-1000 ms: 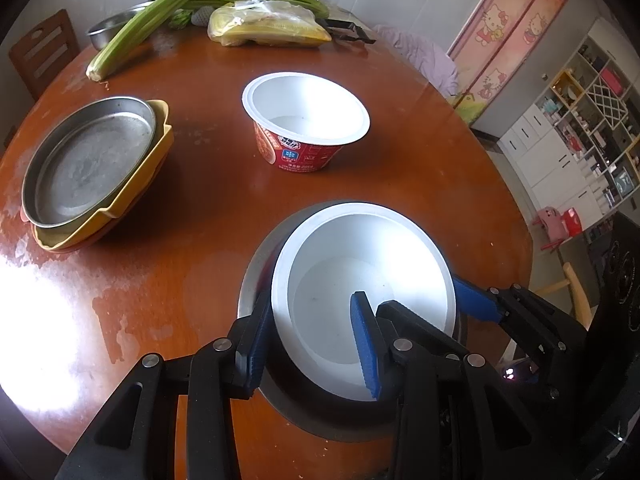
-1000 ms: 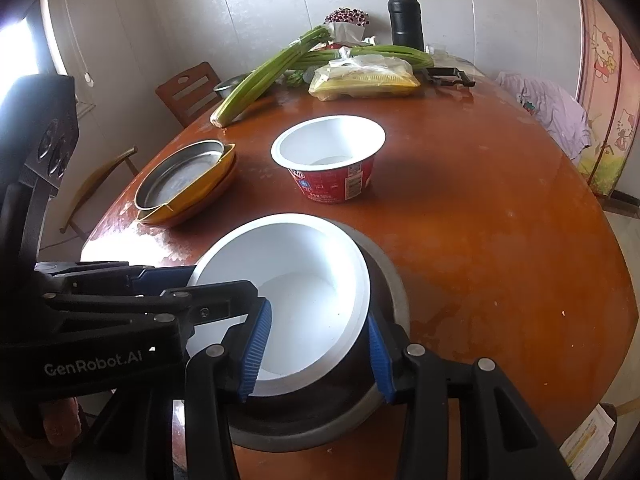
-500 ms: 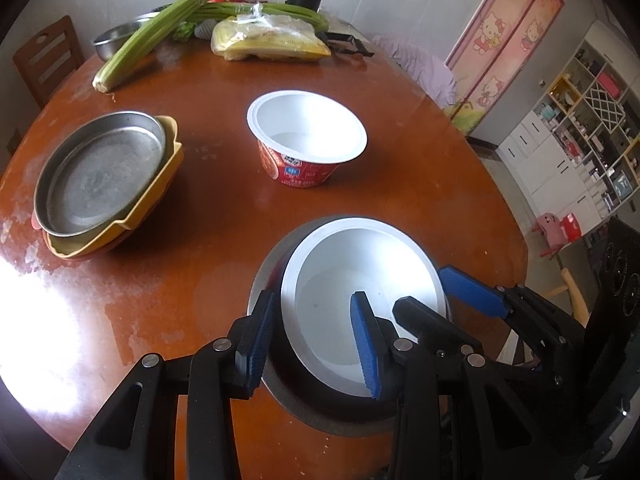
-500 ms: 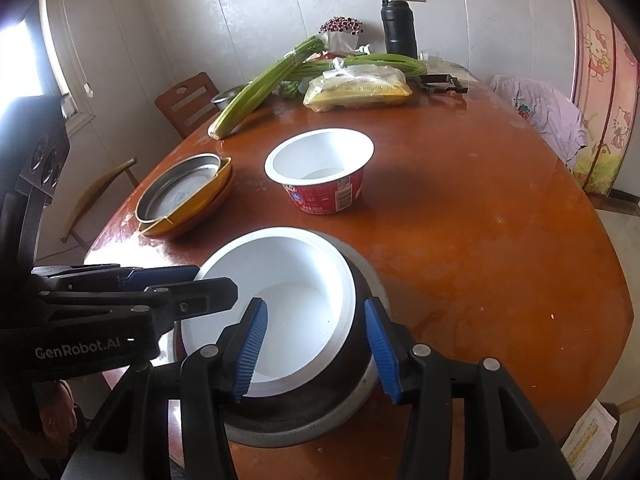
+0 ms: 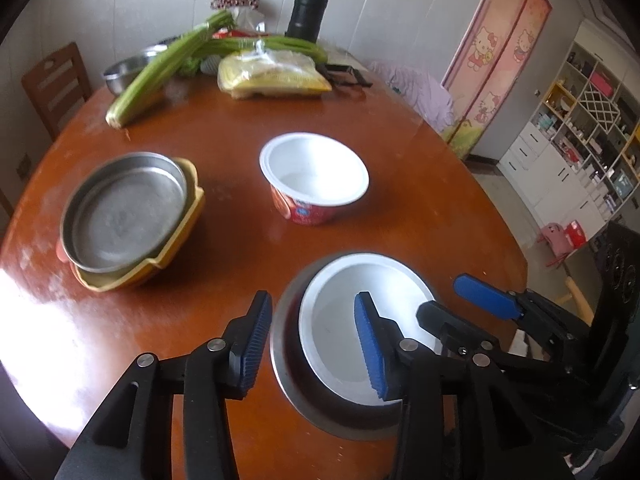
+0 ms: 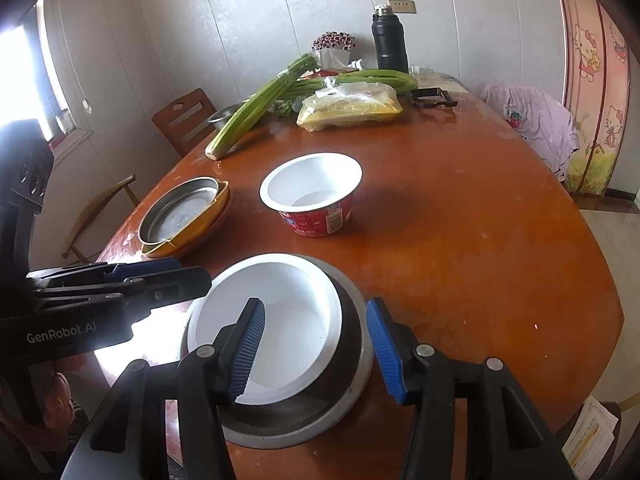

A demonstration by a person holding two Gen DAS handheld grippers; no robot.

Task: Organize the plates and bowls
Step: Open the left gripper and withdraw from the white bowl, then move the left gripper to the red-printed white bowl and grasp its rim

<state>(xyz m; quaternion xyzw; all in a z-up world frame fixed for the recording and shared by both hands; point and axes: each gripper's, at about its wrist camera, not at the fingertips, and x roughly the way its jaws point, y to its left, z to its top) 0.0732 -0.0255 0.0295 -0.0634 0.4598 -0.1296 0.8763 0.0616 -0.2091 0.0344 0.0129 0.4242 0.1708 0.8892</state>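
Note:
A white bowl (image 5: 332,320) (image 6: 296,300) sits nested in a larger metal bowl (image 5: 320,416) (image 6: 280,438) near the front edge of the round wooden table (image 5: 420,216). My left gripper (image 5: 312,344) straddles their left rims, one finger outside the metal bowl and one over the white bowl. Its jaws are opening and the pads are off the rims. My right gripper (image 6: 316,350) straddles the right rims the same way, also opening and clear of them. A red-and-white paper bowl (image 5: 314,176) (image 6: 312,192) stands mid-table. At the left, a metal plate (image 5: 124,212) (image 6: 180,208) rests in a yellow dish (image 5: 176,256).
Celery stalks (image 5: 160,72), a bag of yellow noodles (image 5: 272,74), a black flask (image 5: 306,12) and a steel bowl (image 5: 120,72) crowd the far side. A wooden chair (image 5: 56,84) stands behind the table. Shelves (image 5: 580,140) are at the right.
Both grippers' jaws have spread and come off the nested bowls' rims. The left gripper has lifted and drawn back, so the bowls sit lower and smaller in its view.

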